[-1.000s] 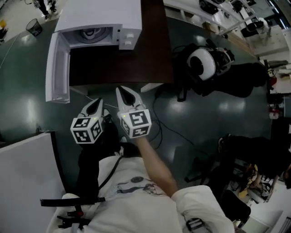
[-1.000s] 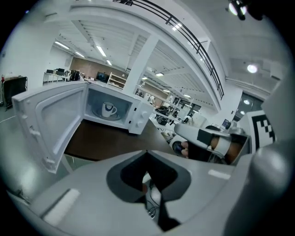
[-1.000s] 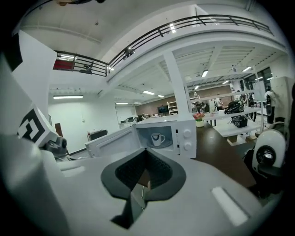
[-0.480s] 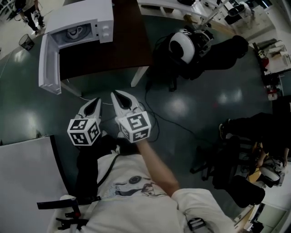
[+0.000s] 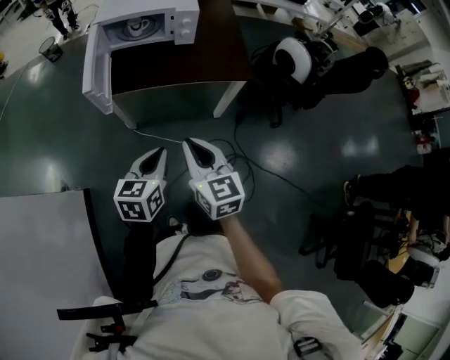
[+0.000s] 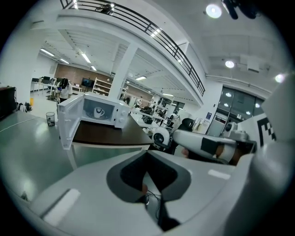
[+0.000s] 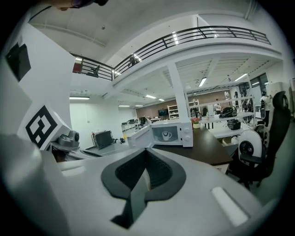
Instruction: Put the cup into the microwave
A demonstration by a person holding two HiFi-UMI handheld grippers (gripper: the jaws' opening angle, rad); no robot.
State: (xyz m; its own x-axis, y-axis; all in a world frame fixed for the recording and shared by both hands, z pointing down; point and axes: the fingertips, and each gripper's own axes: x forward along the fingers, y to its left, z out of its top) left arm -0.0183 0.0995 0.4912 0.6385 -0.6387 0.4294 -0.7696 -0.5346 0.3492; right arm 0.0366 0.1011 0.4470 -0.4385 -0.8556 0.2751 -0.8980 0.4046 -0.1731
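Cup (image 5: 138,27) sits inside the open microwave (image 5: 184,15) on the desk (image 5: 211,56). The left tongs (image 5: 159,151) and right tongs (image 5: 190,144) (both pinched together, holding nothing) have drawn back from the desk edge since a second ago.

white microwave (image 5: 179,17) up top, white cup (image 7: 167,135), dark brown table (image 5: 218,60). floor (image 5: 316,140) reads glossy dark green. left gripper (image 5: 159,153) and right gripper (image 5: 191,145) both white, cubes in black-and-white squares, jaw linings dark grey. shirt (image 5: 211,309) white, small dark print.
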